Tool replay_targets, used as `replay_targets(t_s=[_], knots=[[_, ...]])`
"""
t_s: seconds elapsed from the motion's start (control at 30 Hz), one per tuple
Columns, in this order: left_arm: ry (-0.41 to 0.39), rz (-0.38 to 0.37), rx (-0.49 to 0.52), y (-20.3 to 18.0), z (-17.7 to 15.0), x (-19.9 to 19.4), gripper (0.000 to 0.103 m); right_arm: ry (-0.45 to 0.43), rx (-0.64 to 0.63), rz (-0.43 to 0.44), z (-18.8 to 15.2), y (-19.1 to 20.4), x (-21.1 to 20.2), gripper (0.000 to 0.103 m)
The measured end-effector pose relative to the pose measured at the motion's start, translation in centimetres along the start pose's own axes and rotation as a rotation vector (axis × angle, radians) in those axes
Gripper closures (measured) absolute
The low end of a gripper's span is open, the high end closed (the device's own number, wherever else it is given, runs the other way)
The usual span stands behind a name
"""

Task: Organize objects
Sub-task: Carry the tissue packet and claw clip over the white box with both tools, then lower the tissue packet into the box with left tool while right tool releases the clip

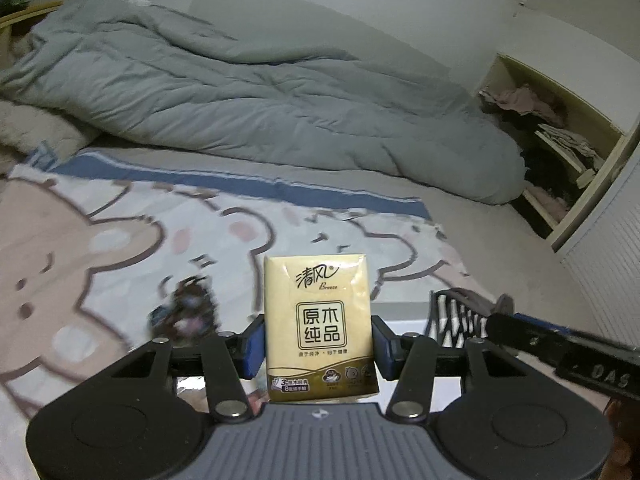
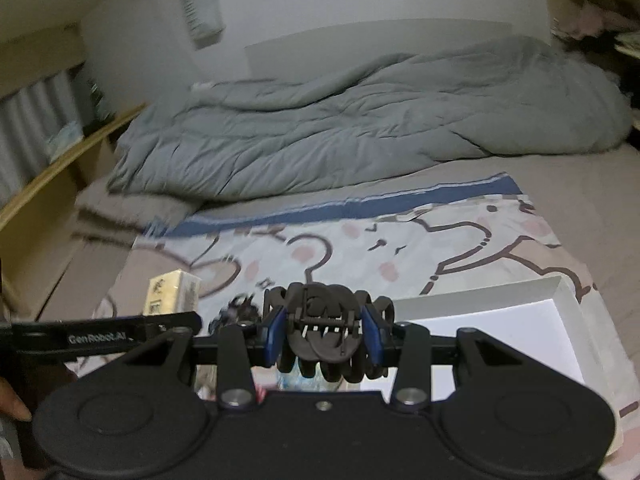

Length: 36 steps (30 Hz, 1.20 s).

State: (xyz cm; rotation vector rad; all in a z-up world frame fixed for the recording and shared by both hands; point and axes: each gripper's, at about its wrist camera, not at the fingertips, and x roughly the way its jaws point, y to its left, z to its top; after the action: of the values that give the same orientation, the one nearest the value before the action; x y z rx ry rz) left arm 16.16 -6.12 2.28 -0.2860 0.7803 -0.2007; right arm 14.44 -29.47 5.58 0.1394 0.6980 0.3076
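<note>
While the left gripper (image 1: 318, 350) clamps a tan tissue pack (image 1: 319, 320) upright between its blue pads (image 1: 256, 350), the pack's printed face turns to the camera and its lower part sits between the jaws, its top standing clear above them. Left of the pack, on the bear-print blanket (image 1: 100, 248), lies a small dark blurred thing (image 1: 188, 308); what it is cannot be told. At the right of this view the right gripper's arm crosses in, with the black hair claw (image 1: 460, 316) at its tip and the white edge of a box (image 1: 404, 312) behind.

From the right wrist, the left gripper's arm shows at far left with the pack (image 2: 174, 290) edge-on. Centre, the right gripper (image 2: 324, 336) is closed narrowly on the claw (image 2: 324, 328), which fills the gap between the pads (image 2: 276, 336), teeth pointing down. Only this view shows the box (image 2: 560, 292) as an open white tray, just right of the claw, its rim bare. Only the left view shows the open closet (image 1: 560, 148) with clothes.

A grey duvet (image 2: 360, 132) piles across the far bed; the blanket between it and the grippers lies mostly flat. A wooden shelf (image 2: 60, 168) bounds the left side.
</note>
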Motion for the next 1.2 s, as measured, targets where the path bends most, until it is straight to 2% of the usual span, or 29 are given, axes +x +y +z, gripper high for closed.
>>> replay_targets(t_s=[0.2, 0.4, 0.6, 0.8, 0.9, 0.97, 1.0, 1.03, 1.2], knots=[[0.044, -0.053, 0.001, -2.6, 0.9, 5.2, 0.050, -0.005, 0.042, -0.096, 0.9, -3.6, 2.9, 0.061], [0.134, -0.115, -0.010, -3.6, 0.0, 11.0, 0.050, 0.058, 0.057, -0.172, 0.6, -7.4, 6.4, 0.061], [0.195, -0.138, -0.035, -3.4, -0.9, 15.2, 0.050, 0.128, 0.059, -0.198, -0.4, -9.4, 9.4, 0.061], [0.254, -0.161, -0.098, -2.1, -2.3, 18.1, 0.050, 0.188, 0.052, -0.210, -1.0, -10.3, 11.7, 0.061], [0.251, -0.173, -0.104, -2.1, -2.6, 18.7, 0.050, 0.213, 0.039, -0.223, -1.4, -10.4, 12.6, 0.061], [0.249, -0.187, -0.115, -1.9, -2.7, 19.0, 0.047, 0.225, 0.035, -0.225, -1.6, -10.5, 13.1, 0.061], [0.254, -0.184, -0.121, -1.8, -2.6, 19.0, 0.039, 0.230, 0.032, -0.225, -1.7, -10.5, 13.3, 0.061], [0.252, -0.179, -0.122, -1.6, -2.6, 19.1, 0.036, 0.234, 0.031, -0.224, -1.7, -10.5, 13.5, 0.061], [0.252, -0.156, -0.113, -1.1, -2.2, 18.9, 0.036, 0.250, 0.016, -0.225, -1.9, -10.5, 14.2, 0.061]])
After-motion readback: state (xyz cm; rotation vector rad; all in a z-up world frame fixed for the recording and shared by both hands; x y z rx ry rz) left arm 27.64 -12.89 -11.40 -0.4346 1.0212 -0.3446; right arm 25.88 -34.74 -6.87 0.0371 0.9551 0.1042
